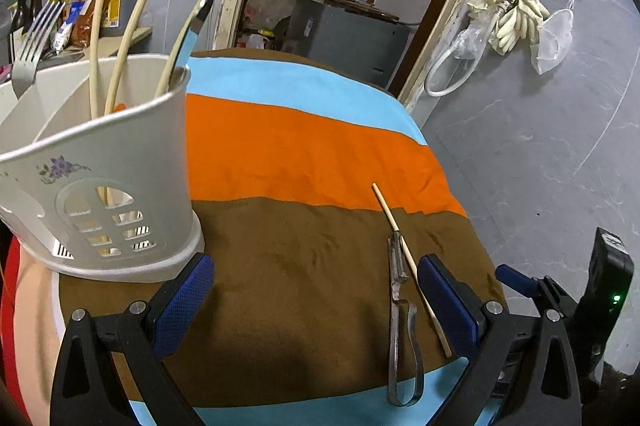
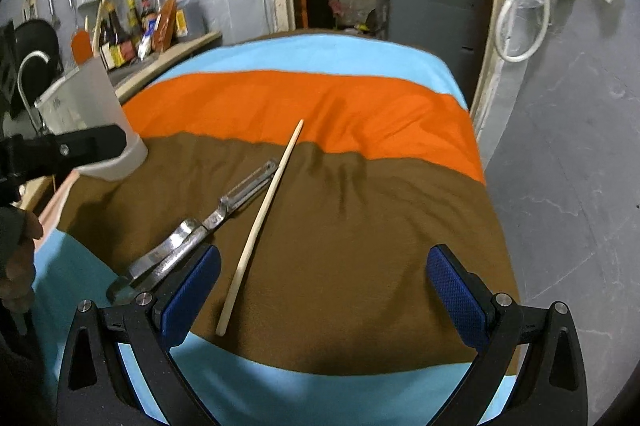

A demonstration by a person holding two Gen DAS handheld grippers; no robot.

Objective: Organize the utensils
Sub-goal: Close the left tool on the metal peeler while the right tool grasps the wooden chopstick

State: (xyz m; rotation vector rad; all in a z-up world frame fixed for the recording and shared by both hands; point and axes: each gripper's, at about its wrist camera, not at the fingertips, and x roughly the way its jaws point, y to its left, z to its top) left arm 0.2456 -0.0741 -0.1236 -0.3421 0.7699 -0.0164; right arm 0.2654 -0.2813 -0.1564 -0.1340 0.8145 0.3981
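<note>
two loose pieces lie on the striped cloth (image 2: 360, 226), right of the utensil holder (image 1: 120, 162): a metal peeler (image 2: 208, 222), rigid and slick, best taken at its looped handle, then a light, stiff chopstick (image 2: 264, 222), best pinched mid-shaft. left gripper (image 1: 316, 310) and right gripper (image 2: 324, 298) both gape wide, empty.

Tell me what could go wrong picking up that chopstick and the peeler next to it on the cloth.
The chopstick lies close beside the metal peeler, so closing fingers might catch both or knock one away. Both lie flat on the soft, wrinkled cloth, so fingers could pinch fabric instead. The holder already has upright chopsticks and a fork, which could block insertion.
</note>
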